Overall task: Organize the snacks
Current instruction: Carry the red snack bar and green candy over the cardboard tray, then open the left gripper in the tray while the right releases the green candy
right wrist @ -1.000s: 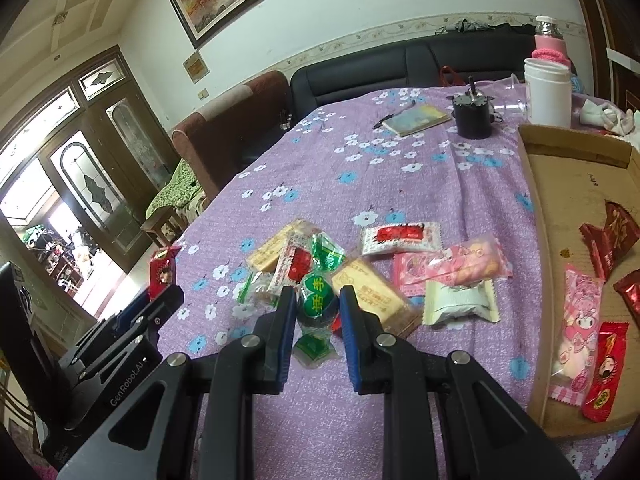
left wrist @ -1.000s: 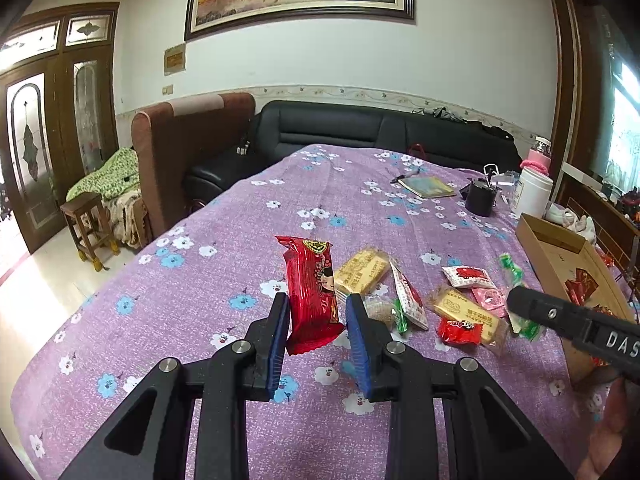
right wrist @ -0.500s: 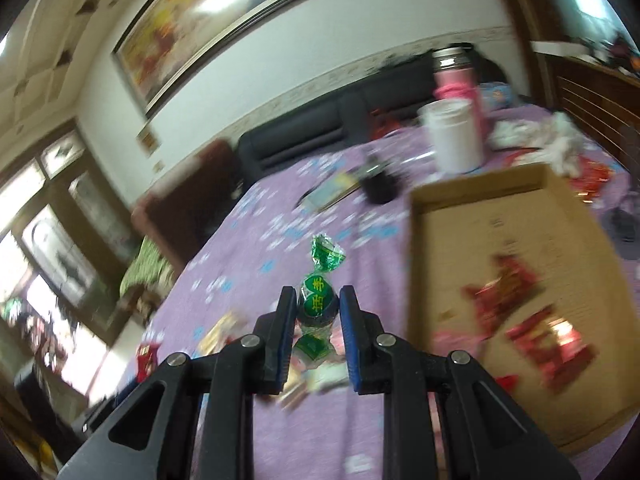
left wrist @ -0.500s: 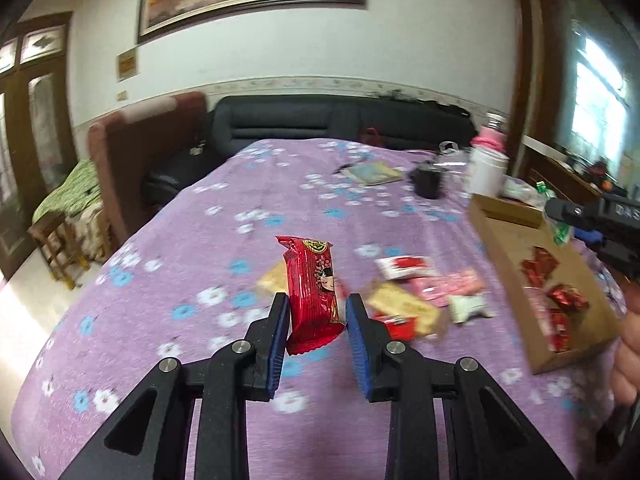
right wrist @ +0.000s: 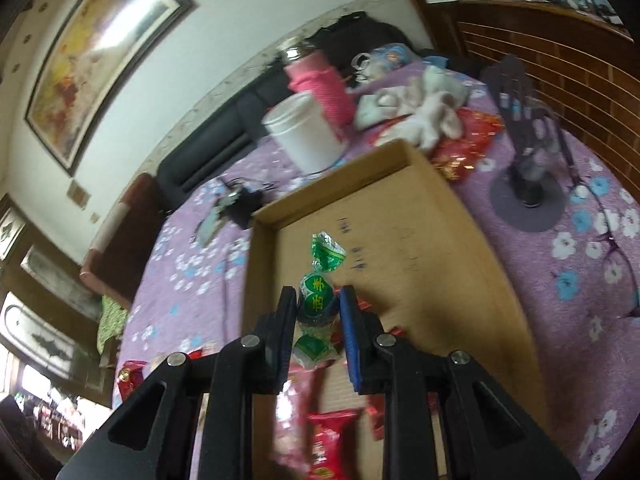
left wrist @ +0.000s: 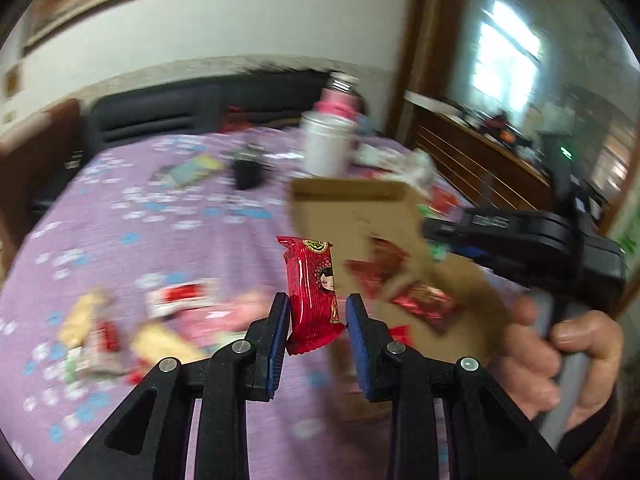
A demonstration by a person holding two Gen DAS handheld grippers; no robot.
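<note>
Left gripper [left wrist: 316, 312] grasps a red snack packet [left wrist: 314, 292] upright by its lower end, above the purple floral tablecloth [left wrist: 120, 240] beside the cardboard tray [left wrist: 360, 208]. Right gripper [right wrist: 319, 306] clamps a green wrapped candy [right wrist: 318, 300] over the tray's [right wrist: 420, 216] floor, where red packets [right wrist: 330, 440] lie.

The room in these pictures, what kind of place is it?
Most likely a home living room. A black sofa stands behind a table under a purple flowered cloth, and a large framed painting hangs on the wall.
</note>
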